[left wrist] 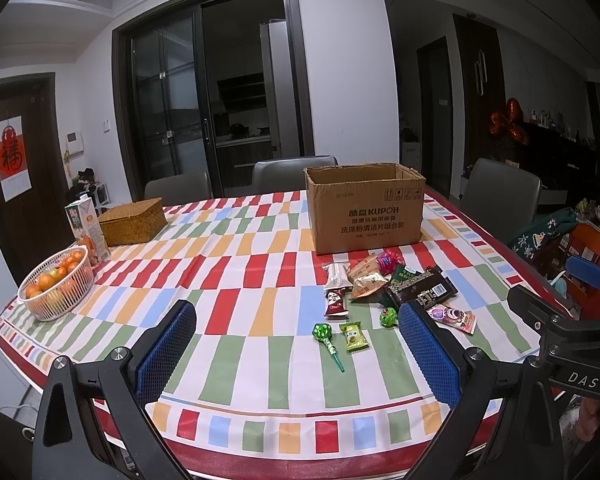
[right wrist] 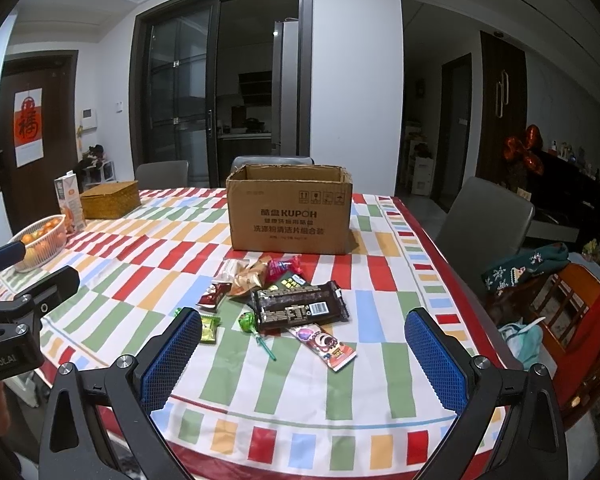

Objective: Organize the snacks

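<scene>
Both grippers hover above the near edge of the worktop (right wrist: 380, 208), which wears a cloth of red, green, blue and orange blocks. The left gripper (left wrist: 296, 332) has its blue-padded fingers (left wrist: 166, 348) spread wide with nothing between them, and the right gripper (right wrist: 302, 338) is likewise wide apart and empty. An open cardboard box (right wrist: 290, 216) stands upright toward the far side; its inside is hidden from both views. Just in front of it lies a loose heap of snacks (left wrist: 370, 276), overlapping so that several wrappers are hard to tell apart. A dark chocolate bar (right wrist: 300, 306) lies on top of the heap's near side, with a pink-printed packet (right wrist: 326, 344) just beside it. A green lollipop (left wrist: 326, 336) and a small green packet (left wrist: 353, 336) lie apart on the near side; a second green lollipop (right wrist: 252, 326) sits near the bar. In the right wrist view the left finger pad covers part of that small packet. Far left stand a white fruit basket (left wrist: 56, 284), a juice carton (left wrist: 86, 224) and a wicker box (left wrist: 134, 220), the basket partly cut off in the right wrist view.
</scene>
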`<state>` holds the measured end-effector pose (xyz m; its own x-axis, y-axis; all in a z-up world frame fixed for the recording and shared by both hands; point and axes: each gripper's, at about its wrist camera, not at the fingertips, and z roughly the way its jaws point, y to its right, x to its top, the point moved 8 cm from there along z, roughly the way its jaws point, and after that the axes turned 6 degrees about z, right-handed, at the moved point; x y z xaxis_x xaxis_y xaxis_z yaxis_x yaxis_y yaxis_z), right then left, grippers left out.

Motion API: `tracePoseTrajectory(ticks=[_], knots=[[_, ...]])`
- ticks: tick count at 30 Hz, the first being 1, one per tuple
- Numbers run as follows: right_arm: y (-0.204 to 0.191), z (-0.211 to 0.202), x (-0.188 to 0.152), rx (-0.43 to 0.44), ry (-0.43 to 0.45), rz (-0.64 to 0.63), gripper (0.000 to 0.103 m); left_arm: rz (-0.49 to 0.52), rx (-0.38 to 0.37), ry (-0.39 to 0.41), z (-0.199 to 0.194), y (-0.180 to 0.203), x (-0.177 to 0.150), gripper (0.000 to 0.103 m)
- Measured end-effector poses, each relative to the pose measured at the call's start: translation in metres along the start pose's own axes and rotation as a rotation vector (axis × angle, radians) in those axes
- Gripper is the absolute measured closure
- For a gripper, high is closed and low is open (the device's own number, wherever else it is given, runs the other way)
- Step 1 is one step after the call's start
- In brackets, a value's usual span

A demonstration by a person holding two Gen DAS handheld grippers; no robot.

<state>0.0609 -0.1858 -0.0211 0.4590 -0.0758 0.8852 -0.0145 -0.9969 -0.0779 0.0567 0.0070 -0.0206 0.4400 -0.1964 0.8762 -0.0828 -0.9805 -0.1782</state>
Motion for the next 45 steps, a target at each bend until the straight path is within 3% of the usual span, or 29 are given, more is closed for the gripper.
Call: tracePoseTrajectory(ticks=[15, 27, 35, 45], knots=[[-0.006, 0.007, -0.003, 0.014, -0.020, -0.017, 0.001, -0.007, -0.006, -0.013, 0.004, -0.003, 0.000, 0.000], [-0.025, 0.039, -0.005, 0.060, -0.074, -0.069, 0.002, -0.013, -0.022, -0.089, 0.045, -0.011, -0.013, 0.002], [-0.051, 0.085, -0.013, 0.128, -0.151, -0.145, 0.024, -0.007, -0.069, -0.157, 0.085, -0.008, -0.022, 0.023], [-0.071, 0.143, -0.040, 0.214, -0.294, -0.187, 0.053, 0.079, -0.119, -0.233, 0.131, 0.013, -0.040, 0.037]])
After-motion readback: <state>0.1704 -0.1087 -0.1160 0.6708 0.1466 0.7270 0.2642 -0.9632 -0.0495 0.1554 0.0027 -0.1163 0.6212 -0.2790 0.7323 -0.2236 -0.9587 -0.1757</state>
